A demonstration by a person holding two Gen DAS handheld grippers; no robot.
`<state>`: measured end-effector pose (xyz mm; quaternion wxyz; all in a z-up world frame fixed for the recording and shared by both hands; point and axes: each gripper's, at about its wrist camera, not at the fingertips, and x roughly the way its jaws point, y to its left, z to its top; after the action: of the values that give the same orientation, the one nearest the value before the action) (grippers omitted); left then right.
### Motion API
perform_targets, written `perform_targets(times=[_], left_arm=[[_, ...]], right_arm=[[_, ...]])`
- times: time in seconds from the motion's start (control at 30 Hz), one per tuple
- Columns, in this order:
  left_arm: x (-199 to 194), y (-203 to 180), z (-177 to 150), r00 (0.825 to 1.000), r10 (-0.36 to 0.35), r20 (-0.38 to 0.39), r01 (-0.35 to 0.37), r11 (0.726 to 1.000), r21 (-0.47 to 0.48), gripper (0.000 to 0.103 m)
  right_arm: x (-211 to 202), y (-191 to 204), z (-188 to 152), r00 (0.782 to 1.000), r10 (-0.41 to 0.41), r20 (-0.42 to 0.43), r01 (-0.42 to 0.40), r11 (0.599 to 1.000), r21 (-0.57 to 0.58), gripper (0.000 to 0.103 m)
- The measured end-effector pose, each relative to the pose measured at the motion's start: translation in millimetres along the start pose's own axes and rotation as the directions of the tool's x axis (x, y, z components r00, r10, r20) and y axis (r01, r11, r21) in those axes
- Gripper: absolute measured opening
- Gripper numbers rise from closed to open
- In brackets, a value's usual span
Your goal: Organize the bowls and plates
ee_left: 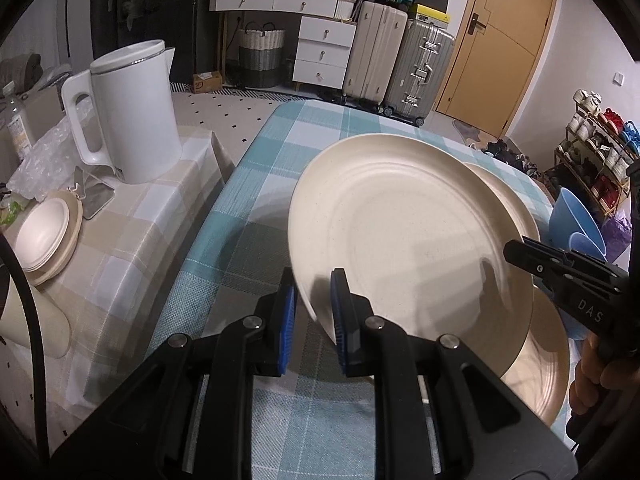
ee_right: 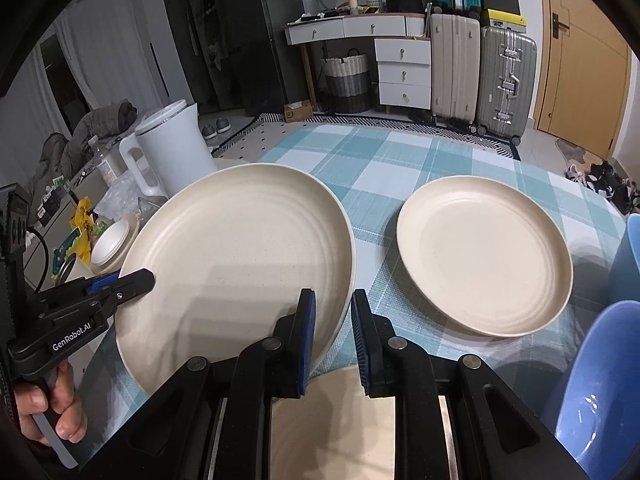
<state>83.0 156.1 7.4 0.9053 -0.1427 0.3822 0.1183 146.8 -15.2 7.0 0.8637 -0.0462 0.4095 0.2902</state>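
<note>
Both claws have the big cream plate pinched by its rim and held clear of the counter, tilted, its near edge lowest. The left claw is nearly closed on the rim at the plate's seven o'clock in the left wrist view, blue pads on either side of the edge. The right claw is clamped the same way on the rim at five o'clock in its own view. Neither hand is nearer; they share the load from opposite sides. The second cream plate lies flat on the teal checked cloth at two o'clock from the right claw, just beside the lifted one, and is probably the stacking target. Another cream plate sits below the lifted one. Blue bowls wait at four o'clock. On the side counter at nine o'clock stand a white kettle and stacked cream bowls. Suitcases and a door are at the back.
</note>
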Motion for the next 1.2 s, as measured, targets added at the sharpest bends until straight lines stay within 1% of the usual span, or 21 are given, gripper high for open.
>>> perform_targets(times=[0.33, 0.53, 0.8, 1.2], left_arm=[[-24, -17, -5, 1.000, -0.020, 0.018, 0.019, 0.999, 0.028, 0.014], [-38, -30, -11, 0.999, -0.036, 0.025, 0.035, 0.998, 0.052, 0.014], [-54, -49, -20, 0.998, -0.063, 0.028, 0.060, 0.994, 0.087, 0.014], [-66, -72, -36, 0.994, -0.106, 0.015, 0.103, 0.985, 0.137, 0.014]], right_arm=[[-28, -4, -6, 0.999, -0.011, 0.035, 0.010, 1.000, 0.014, 0.019], [-48, -7, -15, 0.998, -0.021, 0.055, 0.020, 0.999, 0.026, 0.019], [-73, -12, -33, 0.996, -0.041, 0.074, 0.038, 0.998, 0.047, 0.019], [-106, -21, -64, 0.993, -0.077, 0.090, 0.069, 0.993, 0.092, 0.019]])
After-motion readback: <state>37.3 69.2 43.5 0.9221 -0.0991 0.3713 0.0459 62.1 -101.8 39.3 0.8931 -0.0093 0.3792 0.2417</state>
